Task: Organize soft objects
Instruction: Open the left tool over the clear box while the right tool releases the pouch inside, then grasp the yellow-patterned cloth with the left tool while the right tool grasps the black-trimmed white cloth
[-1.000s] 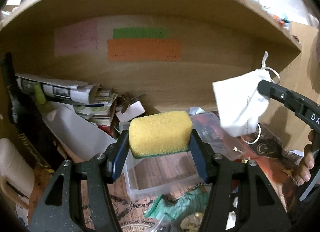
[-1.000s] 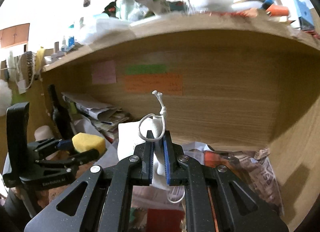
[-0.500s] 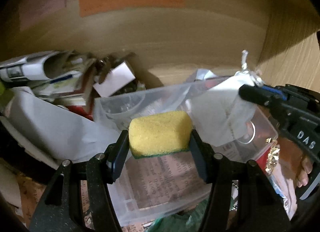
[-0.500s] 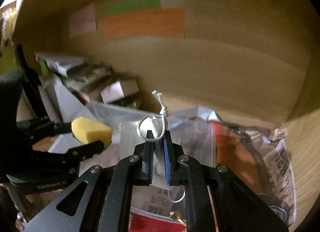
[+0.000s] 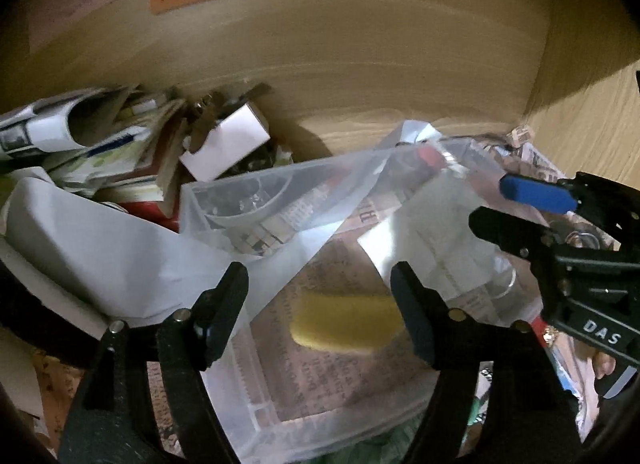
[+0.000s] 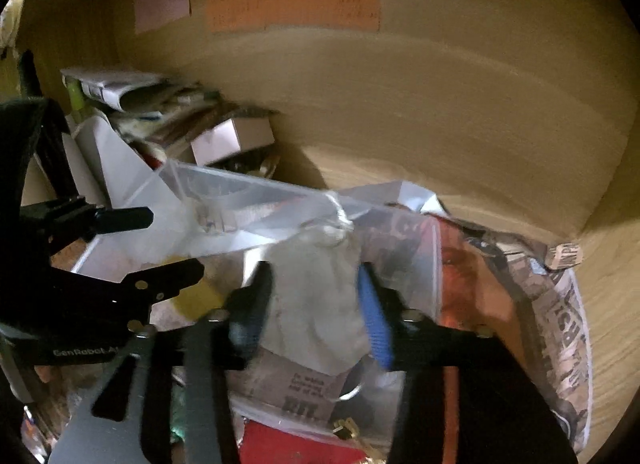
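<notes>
Yellow sponge [image 5: 346, 322] lies blurred on the floor of the clear plastic bin [image 5: 256, 404], toward its near edge, and the left gripper [image 5: 320, 300] hangs above it with fingers spread wide, touching nothing. Over on the right side of the bin, the white drawstring pouch [image 6: 316, 304] sits between the parted fingers of the right gripper [image 6: 316, 304]; whether they touch it I can't tell through the blur. Newspaper [image 6: 568, 328] lines the shelf's right corner, and a paper pile [image 5: 92, 148] fills the back left.
</notes>
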